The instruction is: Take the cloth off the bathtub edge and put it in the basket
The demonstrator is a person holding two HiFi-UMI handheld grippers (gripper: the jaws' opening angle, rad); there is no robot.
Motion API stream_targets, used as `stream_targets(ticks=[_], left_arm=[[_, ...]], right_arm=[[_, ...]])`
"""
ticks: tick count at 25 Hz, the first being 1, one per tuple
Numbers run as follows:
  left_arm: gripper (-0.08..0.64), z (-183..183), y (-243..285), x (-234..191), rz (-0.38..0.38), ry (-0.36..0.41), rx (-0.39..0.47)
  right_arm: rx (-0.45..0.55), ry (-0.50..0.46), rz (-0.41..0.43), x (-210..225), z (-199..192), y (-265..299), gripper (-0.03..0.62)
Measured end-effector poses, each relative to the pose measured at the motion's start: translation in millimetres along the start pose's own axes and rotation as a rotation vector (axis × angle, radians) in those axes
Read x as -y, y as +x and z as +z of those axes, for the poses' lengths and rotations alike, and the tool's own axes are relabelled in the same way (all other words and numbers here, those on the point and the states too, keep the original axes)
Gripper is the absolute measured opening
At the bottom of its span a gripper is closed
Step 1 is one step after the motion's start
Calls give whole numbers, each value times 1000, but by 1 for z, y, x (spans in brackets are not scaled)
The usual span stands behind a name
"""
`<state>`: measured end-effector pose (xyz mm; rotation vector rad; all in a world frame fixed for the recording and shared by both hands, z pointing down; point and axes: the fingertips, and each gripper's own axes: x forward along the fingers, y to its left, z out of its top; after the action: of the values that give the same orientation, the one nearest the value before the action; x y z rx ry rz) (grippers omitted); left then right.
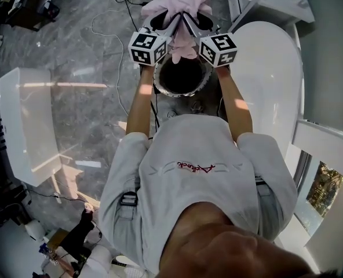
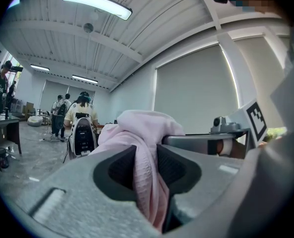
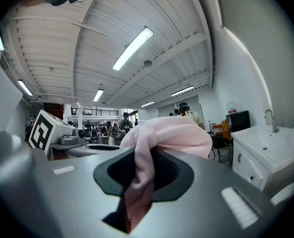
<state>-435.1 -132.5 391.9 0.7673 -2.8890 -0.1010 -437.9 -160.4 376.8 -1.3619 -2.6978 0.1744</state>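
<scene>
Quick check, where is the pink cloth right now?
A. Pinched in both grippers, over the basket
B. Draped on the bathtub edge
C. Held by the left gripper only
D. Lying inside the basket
A: the cloth is pinched between the jaws of the left gripper and of the right gripper. In the head view it hangs over the basket, clear of the bathtub.

Cloth (image 1: 180,4) over basket (image 1: 201,84) (bathtub (image 1: 270,80) at right)

Arms outstretched, left tool (image 1: 163,21), right tool (image 1: 199,21), clamped, perhaps touching
</scene>
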Motion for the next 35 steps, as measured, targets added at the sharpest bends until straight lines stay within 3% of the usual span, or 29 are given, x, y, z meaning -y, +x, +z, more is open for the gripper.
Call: stream_targets(ticks=[11, 28, 35], left_arm=[[115, -63, 1, -6, -2, -77, -80], [115, -224, -17, 10, -9, -235, -230], [115, -271, -25, 16, 2, -304, -275]], right_arm=[[-94, 72, -12, 4, -63, 3, 75], [-281, 212, -33, -3, -223, -23, 75], [-347, 264, -30, -8, -269, -31, 75]])
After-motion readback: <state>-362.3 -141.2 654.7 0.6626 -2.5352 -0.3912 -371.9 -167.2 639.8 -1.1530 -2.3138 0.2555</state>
